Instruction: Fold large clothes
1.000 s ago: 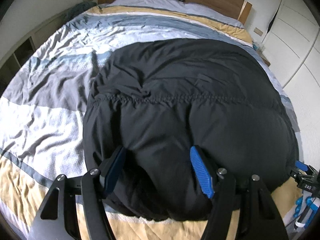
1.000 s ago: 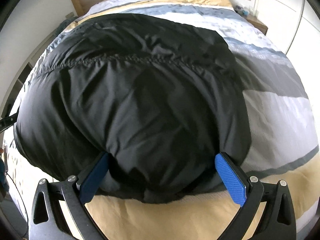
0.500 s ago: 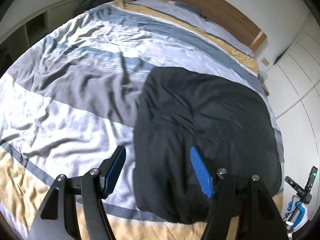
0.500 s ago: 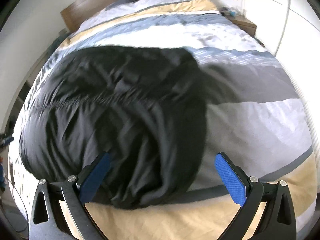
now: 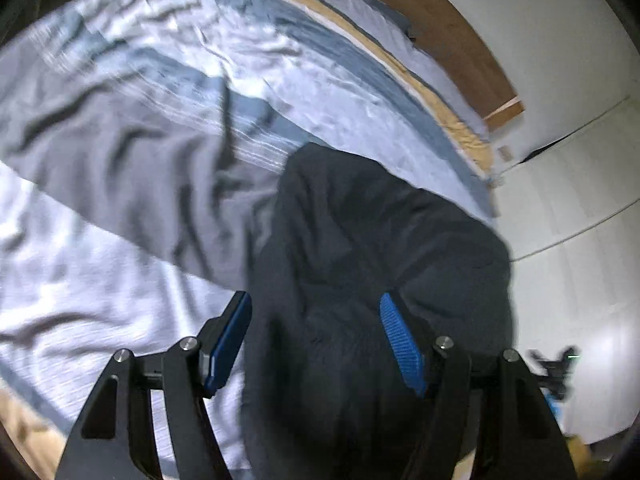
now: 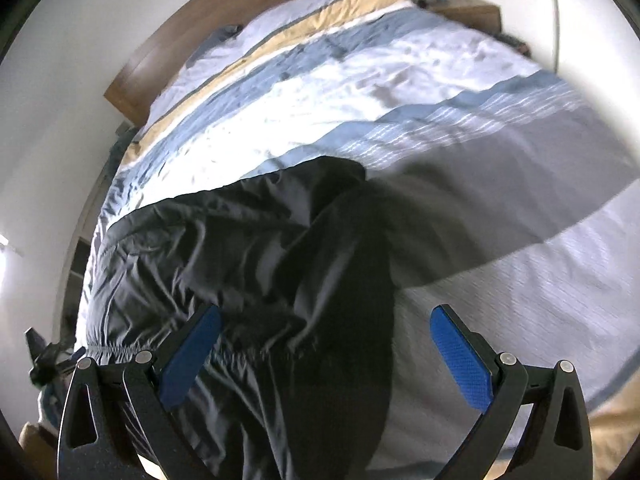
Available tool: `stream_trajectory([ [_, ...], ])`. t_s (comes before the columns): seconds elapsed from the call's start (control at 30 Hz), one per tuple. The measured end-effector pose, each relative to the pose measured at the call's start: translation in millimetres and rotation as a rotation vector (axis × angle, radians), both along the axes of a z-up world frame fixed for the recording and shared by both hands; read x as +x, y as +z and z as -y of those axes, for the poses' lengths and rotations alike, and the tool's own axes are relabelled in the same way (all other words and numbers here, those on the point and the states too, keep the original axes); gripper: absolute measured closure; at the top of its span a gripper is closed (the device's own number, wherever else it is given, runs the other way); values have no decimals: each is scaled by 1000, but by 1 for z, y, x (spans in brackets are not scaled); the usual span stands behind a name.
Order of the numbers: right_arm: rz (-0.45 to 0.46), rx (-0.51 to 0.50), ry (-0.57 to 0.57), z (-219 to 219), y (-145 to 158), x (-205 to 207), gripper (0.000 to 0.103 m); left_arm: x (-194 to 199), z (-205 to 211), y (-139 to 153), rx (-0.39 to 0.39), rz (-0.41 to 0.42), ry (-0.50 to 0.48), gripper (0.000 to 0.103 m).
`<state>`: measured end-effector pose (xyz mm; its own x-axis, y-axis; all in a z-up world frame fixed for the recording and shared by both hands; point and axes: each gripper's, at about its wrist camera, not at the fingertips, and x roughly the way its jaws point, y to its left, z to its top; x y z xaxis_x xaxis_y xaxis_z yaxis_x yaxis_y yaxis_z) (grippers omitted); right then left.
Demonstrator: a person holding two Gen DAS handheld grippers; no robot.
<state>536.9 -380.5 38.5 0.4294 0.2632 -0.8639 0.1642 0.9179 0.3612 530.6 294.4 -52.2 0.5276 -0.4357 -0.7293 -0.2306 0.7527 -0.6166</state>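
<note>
A folded black puffy jacket [image 5: 380, 260] lies on the striped bed cover [image 5: 120, 160]. My left gripper [image 5: 316, 340] is open, its blue pads apart, raised above the jacket's near left edge and holding nothing. In the right wrist view the jacket [image 6: 248, 264] fills the lower left. My right gripper [image 6: 324, 356] is open and empty above the jacket's near right edge, with its right pad [image 6: 460, 364] over the bare cover. Both views are blurred.
The bed cover [image 6: 400, 80] has white, blue, grey and yellow stripes. A wooden headboard [image 5: 440, 20] stands at the far end. White wardrobe doors [image 5: 580, 200] are to the right. A bedside table [image 6: 468, 12] sits beside the headboard.
Both grippers have pulled back and risen away from the jacket, which looks smaller and farther. The left view has swung left, the right view right. The jacket stays folded on the bed.
</note>
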Motion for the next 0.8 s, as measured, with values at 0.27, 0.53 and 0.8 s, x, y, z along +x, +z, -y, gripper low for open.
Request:
stream_trajectory([
  [0.27,-83,121,42,6,-45,37,0,58,-19,-42,-173,-46,-67,17],
  [0.53,-125,250,12,19,-90,65,0,95,-17,-93,-261,-94,-87,17],
  [0.8,-158,422,35,25,-129,75,0,110,-14,-122,-350,-114,-119,15],
])
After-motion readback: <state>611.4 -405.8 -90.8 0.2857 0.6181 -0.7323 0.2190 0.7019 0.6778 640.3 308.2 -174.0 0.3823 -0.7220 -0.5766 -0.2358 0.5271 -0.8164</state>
